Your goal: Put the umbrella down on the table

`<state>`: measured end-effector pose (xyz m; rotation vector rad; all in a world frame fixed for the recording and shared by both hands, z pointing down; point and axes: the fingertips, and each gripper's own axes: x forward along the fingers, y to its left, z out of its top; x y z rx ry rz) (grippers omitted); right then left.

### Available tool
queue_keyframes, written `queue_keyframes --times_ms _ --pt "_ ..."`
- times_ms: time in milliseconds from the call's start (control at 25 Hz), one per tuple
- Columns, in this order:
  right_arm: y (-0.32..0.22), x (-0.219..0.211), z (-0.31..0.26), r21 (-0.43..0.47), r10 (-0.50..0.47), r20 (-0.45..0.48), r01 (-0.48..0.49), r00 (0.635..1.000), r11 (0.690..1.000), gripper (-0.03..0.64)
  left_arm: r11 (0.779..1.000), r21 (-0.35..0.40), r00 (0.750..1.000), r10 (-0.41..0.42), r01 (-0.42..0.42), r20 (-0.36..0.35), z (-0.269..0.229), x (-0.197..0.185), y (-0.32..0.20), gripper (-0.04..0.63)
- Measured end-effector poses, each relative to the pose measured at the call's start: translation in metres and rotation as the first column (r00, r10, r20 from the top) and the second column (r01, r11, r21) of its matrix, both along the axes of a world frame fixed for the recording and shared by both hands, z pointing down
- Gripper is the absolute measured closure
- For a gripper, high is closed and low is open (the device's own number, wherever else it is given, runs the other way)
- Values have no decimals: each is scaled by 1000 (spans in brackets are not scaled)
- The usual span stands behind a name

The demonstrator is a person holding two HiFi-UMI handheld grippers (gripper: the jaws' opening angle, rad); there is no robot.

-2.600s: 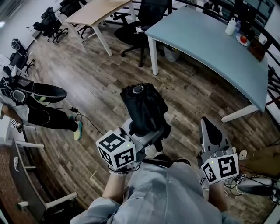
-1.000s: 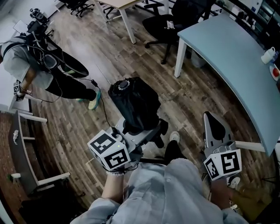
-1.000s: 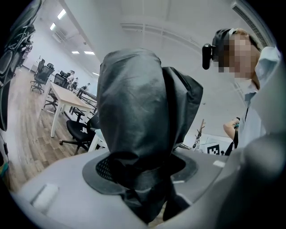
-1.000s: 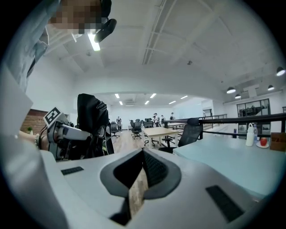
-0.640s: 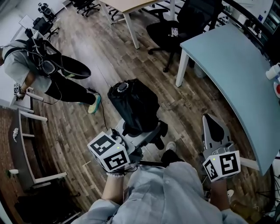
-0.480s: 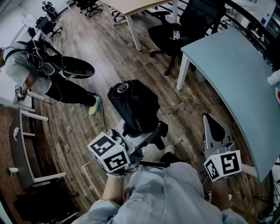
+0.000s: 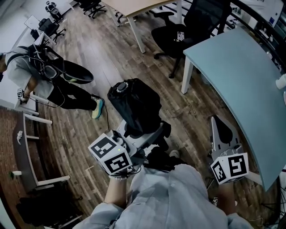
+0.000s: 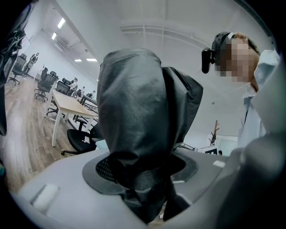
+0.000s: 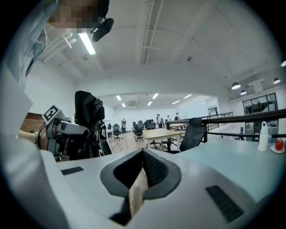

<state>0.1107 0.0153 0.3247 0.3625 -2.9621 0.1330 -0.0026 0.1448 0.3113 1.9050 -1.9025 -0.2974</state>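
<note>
The folded black umbrella (image 7: 134, 107) stands upright in my left gripper (image 7: 145, 134), whose jaws are shut on its lower end. In the left gripper view the umbrella's fabric (image 8: 134, 112) fills the middle and bunches between the grey jaws of the left gripper (image 8: 143, 174). My right gripper (image 7: 220, 127) is shut with nothing in it, beside the near edge of the pale blue-grey table (image 7: 237, 76). From the right gripper view, the right gripper (image 9: 143, 154) has its jaws together, the umbrella (image 9: 87, 112) is at the left, and the table top (image 9: 232, 156) stretches away to the right.
A black office chair (image 7: 178, 31) stands at the table's far end, with a wooden table (image 7: 134, 4) behind it. A person (image 7: 44, 71) bends over on the floor at the left. A bottle (image 9: 263, 136) stands on the far right of the table.
I have moved across the wooden floor with both grippers. The blue-grey table has drawn closer on the right. The umbrella stays upright in the left gripper.
</note>
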Motion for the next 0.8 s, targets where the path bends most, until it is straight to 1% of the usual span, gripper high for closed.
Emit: queue_keyframes --times_ms 160,280,400,560,800 --pt "-7 1 2 -5 14 9 -14 1000 1000 617 1000 3 1000 3 -3 -10 2 -4 -6 337" --pt "-17 -3 -1 -6 39 14 -39 999 999 617 999 26 999 24 -23 -23 -6 -13 -16 337" --pt "-30 -9 -6 0 68 8 -68 998 998 617 998 53 998 43 -41 -34 -15 -27 -32 337" --pt "-35 -18 -4 25 108 8 -109 994 994 617 994 81 996 78 -75 -37 -11 -45 -44 337" --pt "-52 -52 -13 53 182 8 -182 983 982 618 988 70 990 140 -138 -23 -8 -88 -64 337"
